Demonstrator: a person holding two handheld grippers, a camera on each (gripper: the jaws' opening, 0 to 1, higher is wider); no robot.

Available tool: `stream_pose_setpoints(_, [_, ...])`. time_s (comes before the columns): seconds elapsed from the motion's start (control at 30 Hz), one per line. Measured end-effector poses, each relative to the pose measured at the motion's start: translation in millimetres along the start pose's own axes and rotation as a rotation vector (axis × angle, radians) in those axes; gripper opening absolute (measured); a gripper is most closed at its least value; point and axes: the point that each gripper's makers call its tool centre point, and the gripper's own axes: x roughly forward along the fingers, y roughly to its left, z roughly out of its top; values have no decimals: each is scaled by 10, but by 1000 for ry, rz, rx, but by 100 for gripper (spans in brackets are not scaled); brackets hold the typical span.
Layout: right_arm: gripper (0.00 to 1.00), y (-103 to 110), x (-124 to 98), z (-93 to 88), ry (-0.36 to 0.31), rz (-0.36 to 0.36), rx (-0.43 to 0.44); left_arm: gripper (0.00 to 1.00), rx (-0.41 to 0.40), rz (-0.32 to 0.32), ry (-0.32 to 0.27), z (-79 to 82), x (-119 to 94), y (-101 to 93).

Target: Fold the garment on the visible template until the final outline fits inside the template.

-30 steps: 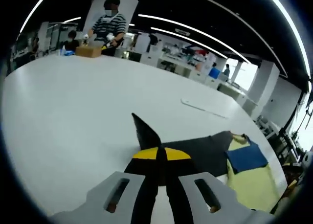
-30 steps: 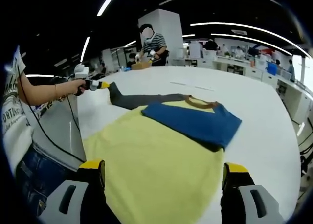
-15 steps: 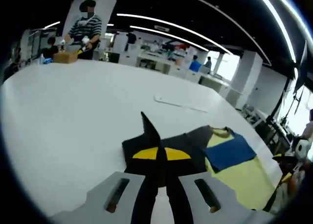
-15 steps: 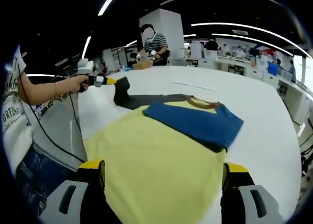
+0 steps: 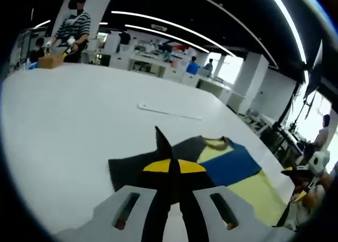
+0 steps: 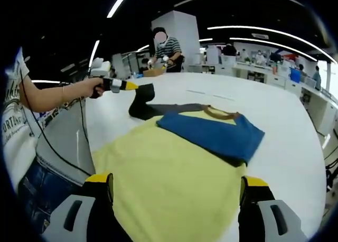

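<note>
Garment of yellow cotton-like cloth with a blue folded-over sleeve panel and a dark grey sleeve (image 6: 174, 168) lies flat on the large white table (image 6: 296, 147); its yellow body spreads nearest the right gripper, with the brown-edged neckline (image 6: 219, 112) at the garment's far end. No separate template outline can be made out under the garment. Left gripper (image 6: 132, 85) has its yellow-tipped jaws pinched together on the cuff end of the dark grey sleeve (image 5: 132, 165), lifted clear of the table beside the garment's far left corner; judged reason: raised so the sleeve can be carried over the body without dragging. Blue panel (image 5: 232, 168) rests across the garment's chest, apparently one fold done. Right gripper (image 6: 177, 192) hangs over the near hem with jaws spread wide, gripping nothing; likely waiting its turn.
</note>
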Motion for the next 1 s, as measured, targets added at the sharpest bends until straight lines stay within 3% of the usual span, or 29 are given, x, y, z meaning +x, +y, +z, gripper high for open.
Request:
stream_pose_setpoints(0.47, [99, 38, 18, -29, 5, 8, 1, 0, 23, -91, 8, 23, 263, -446])
stream_pose_setpoints(1.0, [99, 29, 18, -55, 12, 3, 5, 0, -17, -167, -10, 86, 527, -897])
